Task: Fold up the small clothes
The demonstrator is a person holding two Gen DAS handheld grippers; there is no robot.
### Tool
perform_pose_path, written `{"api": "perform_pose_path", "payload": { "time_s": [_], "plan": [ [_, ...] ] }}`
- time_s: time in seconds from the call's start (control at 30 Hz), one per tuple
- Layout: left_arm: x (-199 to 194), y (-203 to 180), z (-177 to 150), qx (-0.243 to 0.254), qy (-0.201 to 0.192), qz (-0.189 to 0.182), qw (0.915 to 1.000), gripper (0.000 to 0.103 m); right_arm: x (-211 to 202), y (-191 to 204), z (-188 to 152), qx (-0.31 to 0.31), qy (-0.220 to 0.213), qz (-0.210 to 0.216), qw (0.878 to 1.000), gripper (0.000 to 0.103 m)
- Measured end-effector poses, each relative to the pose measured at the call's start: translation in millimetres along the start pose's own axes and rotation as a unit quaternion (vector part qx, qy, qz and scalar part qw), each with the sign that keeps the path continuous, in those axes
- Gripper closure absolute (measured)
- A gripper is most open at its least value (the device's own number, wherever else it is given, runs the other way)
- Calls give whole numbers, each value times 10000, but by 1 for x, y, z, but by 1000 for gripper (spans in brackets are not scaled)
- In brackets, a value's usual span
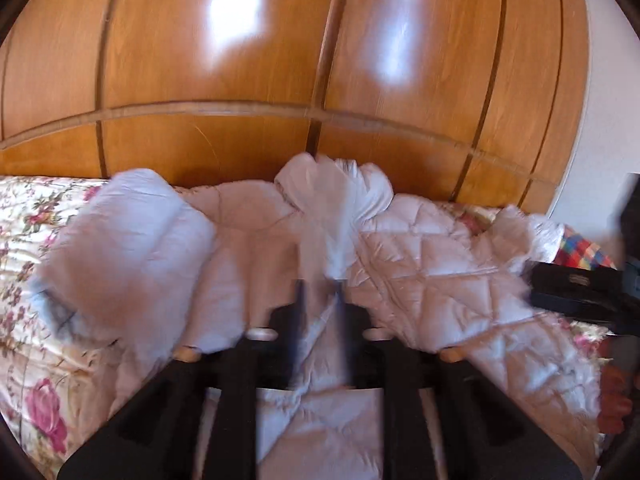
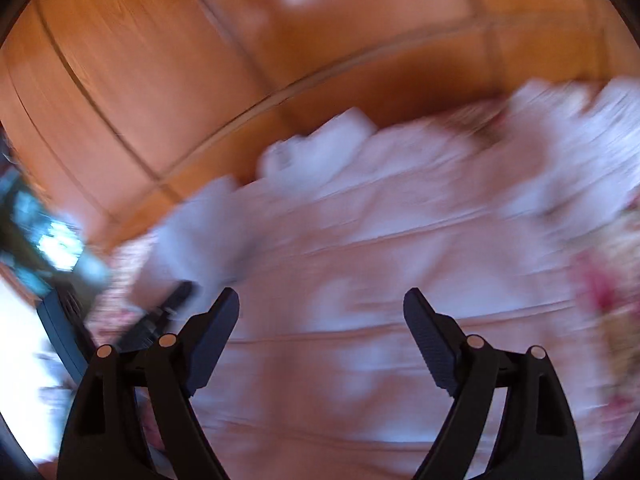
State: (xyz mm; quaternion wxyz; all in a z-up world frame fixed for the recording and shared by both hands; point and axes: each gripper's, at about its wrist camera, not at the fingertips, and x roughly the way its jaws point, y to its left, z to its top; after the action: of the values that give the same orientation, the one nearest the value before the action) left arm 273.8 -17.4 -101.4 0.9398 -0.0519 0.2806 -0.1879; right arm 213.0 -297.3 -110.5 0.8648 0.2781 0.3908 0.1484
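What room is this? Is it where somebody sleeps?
Probably a bedroom. A flowery bedspread covers what looks like a bed, a pale quilted jacket lies on it, and tall wooden wardrobe doors stand behind.

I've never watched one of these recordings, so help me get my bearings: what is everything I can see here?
Jacket: one, pale pink, quilted, spread on the bed, sleeve folded inward.
Bedspread: one, cream with pink flowers, under the jacket.
Wardrobe: one, glossy orange-brown wood, behind the bed.
Checked cloth: one, multicoloured, right edge, partly hidden.
Left gripper: one, black, fingers slightly apart over the jacket; blur hides whether cloth is pinched.
Right gripper: one, black, fingers wide apart, nothing between them, above the jacket.
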Motion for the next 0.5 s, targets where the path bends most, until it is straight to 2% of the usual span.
{"api": "perform_pose_path", "payload": {
  "time_s": [0.03, 0.07, 0.13, 0.2, 0.23, 0.33, 0.4, 0.47, 0.5],
  "plan": [
    [-11, 2, -1, -74, -174, -18, 9998, 40, 17, 8, 3, -31, 214, 166, 9996, 18],
    [-31, 12, -5, -246, -569, -32, 9981, 26, 28, 14, 4, -82, 314, 205, 9993, 17],
    [-53, 28, -8, -478, -1022, 96, 9936, 25, 49, 22, 5, -100, 463, 222, 9986, 14],
    [-69, 50, -15, -824, -1355, 620, 9854, 25, 66, 24, 3, 37, 622, 296, 9976, 12],
    [-72, 62, -20, -1055, -1368, 785, 9818, 25, 76, 22, 4, 143, 692, 211, 9973, 12],
    [-65, 104, -44, -2078, -1114, 910, 9675, 25, 89, 16, -1, 553, 792, -229, 9951, 15],
    [-56, 132, -59, -2797, -767, 953, 9523, 32, 88, 9, -3, 881, 681, -92, 9937, 17],
    [-46, 149, -64, -3166, -463, 971, 9424, 33, 94, 4, 0, 979, 649, -136, 9930, 20],
    [-34, 150, -65, -3211, -186, 995, 9416, 37, 98, 3, 2, 1019, 646, -203, 9925, 27]
  ]
}}
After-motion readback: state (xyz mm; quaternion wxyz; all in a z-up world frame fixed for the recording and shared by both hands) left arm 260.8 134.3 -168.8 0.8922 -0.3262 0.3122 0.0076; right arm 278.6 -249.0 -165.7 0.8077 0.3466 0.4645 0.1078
